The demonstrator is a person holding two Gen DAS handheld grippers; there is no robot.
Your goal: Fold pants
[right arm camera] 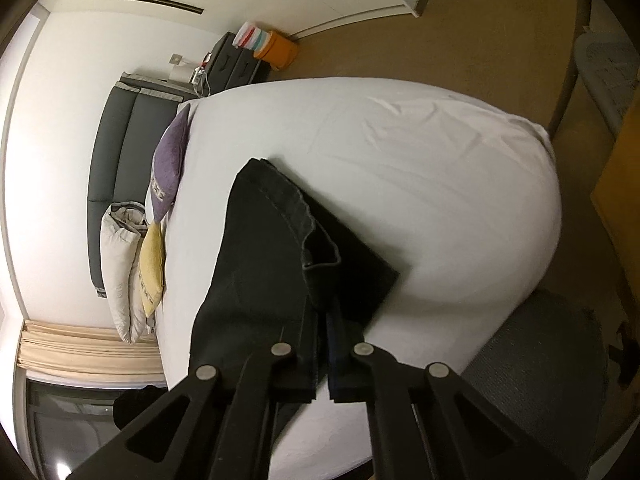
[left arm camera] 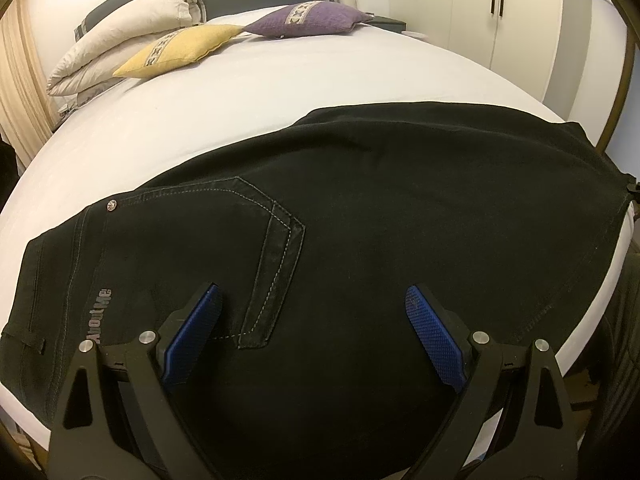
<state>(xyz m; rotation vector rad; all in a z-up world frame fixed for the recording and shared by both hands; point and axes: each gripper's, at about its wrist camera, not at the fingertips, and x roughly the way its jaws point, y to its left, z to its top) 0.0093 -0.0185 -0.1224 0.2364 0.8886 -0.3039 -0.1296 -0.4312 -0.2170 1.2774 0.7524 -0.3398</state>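
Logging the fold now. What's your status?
Left gripper open, over the pants. Right gripper shut on pants at the hem. Pants lie on the bed. Pillows far off.

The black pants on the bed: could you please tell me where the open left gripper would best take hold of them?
At the waistband edge of the black pants, nearest the left gripper, coming in low from the near bed edge. The fabric lies flat, so only an edge offers the open jaws a lip. The right gripper holds the leg end.
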